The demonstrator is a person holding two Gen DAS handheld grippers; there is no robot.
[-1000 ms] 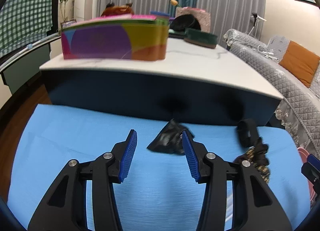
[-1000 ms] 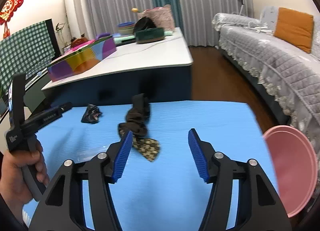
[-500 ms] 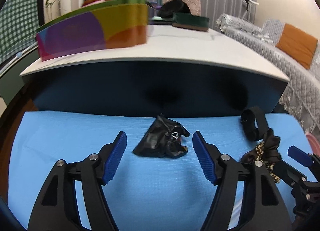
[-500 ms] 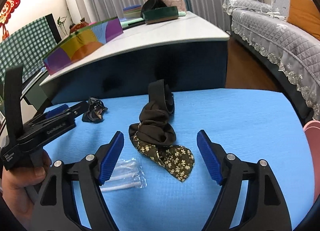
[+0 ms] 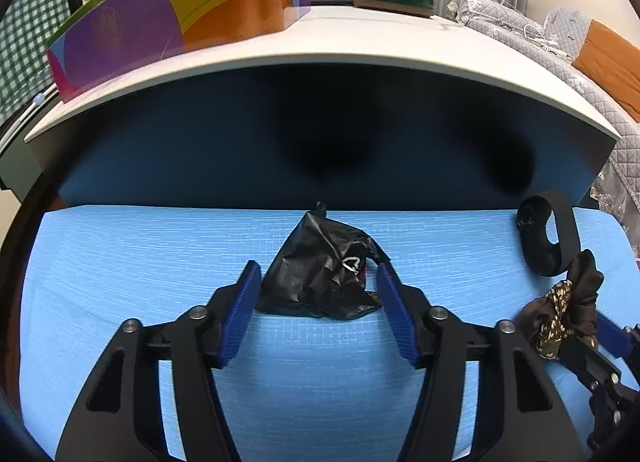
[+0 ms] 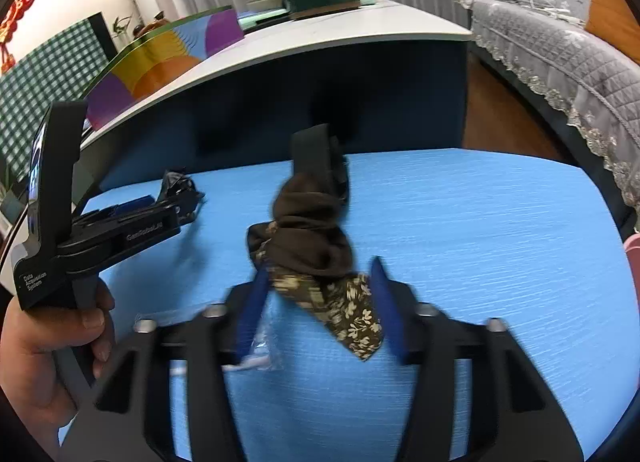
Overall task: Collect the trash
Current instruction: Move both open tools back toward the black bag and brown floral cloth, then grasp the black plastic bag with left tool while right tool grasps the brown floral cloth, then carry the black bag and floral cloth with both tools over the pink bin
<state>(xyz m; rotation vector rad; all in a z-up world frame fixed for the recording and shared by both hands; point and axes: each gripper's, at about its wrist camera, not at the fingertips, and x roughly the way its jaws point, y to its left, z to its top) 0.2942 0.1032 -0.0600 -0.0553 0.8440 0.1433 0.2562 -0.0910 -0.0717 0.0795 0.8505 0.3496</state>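
Closing since before, left gripper (image 5: 318, 286) brackets black bag (image 5: 320, 278) ungripped; right gripper (image 6: 316, 302) pinches floral cloth (image 6: 320, 262).

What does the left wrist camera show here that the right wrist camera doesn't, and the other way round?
Only the left wrist view: the left gripper straddling the black bag, jaws just closing, pads not clearly pressing yet.

Only the right wrist view: the right gripper, jaws just closing around the floral cloth; a clear wrapper beside its left finger; the hand holding the left gripper.

Both: blue mat, bag, cloth, and the white table behind.
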